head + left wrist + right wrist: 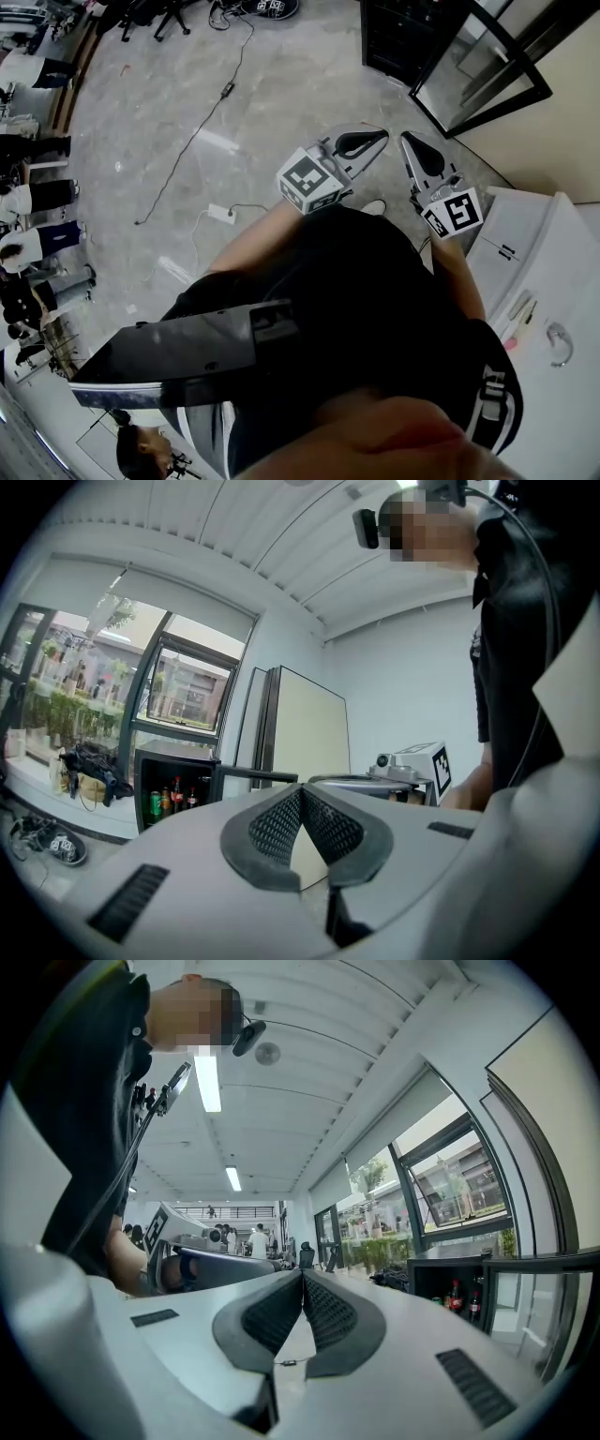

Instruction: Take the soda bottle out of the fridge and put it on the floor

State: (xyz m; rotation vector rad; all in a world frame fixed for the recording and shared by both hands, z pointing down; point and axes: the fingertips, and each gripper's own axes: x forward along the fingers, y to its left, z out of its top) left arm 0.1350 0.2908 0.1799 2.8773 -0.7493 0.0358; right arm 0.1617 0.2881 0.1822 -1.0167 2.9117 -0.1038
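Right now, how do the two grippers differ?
In the head view the left gripper angles rightward, while the right gripper angles leftward. The right gripper is nearer the white cabinet; the left gripper is over open floor. Both have jaws shut and empty.

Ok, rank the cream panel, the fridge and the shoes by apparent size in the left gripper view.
1. cream panel
2. fridge
3. shoes, only a little smaller than the fridge; their distances from the camera differ, so true sizes stay unsure.
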